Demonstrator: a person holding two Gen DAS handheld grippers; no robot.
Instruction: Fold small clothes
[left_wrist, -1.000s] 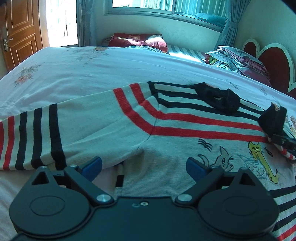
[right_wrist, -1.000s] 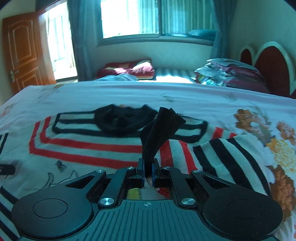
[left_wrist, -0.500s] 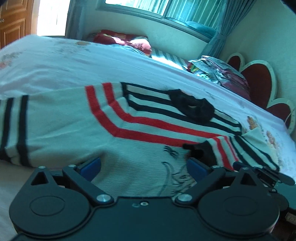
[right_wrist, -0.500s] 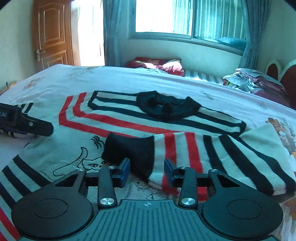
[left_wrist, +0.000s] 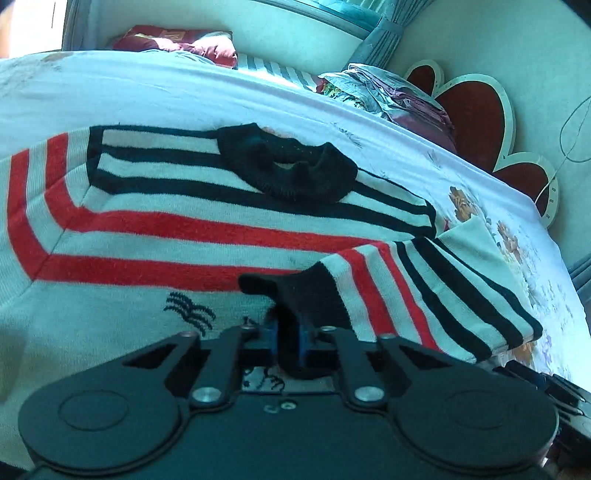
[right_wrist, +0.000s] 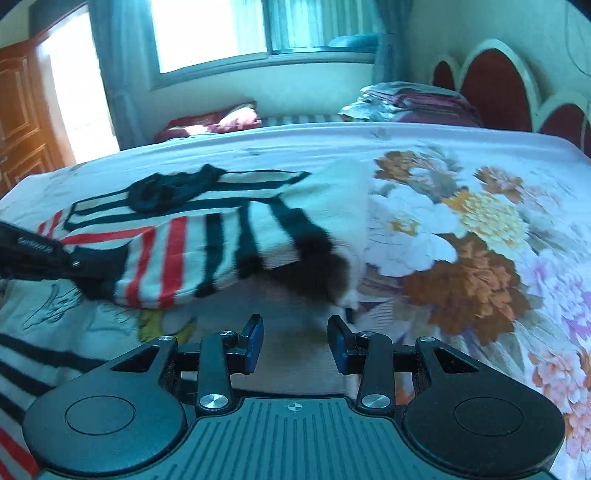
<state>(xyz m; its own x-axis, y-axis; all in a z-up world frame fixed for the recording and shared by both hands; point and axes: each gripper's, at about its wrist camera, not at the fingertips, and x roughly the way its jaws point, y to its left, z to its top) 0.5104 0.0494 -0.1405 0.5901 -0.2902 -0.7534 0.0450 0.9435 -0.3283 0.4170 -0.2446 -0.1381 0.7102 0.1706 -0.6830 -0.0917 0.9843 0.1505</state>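
A small white sweater (left_wrist: 147, 243) with red and black stripes and a black collar (left_wrist: 288, 166) lies flat on the bed. Its right sleeve (left_wrist: 424, 288) is folded in across the chest. My left gripper (left_wrist: 288, 338) is shut on that sleeve's black cuff (left_wrist: 295, 295). In the right wrist view the same sleeve (right_wrist: 207, 254) lies across the sweater, with the left gripper's tip on the cuff at the left. My right gripper (right_wrist: 295, 341) is open and empty, just in front of the sleeve's fold by the sweater's right edge.
The bed has a floral sheet (right_wrist: 461, 229). A pile of folded bedding (right_wrist: 410, 99) and a red pillow (right_wrist: 214, 122) lie at the far side. A red headboard (left_wrist: 476, 107) stands at the right. A wooden door (right_wrist: 18, 118) is at the far left.
My right gripper let go of the black cuff after laying the sleeve across the chest, then drew back to the right. My left gripper moved right and shut on that cuff.
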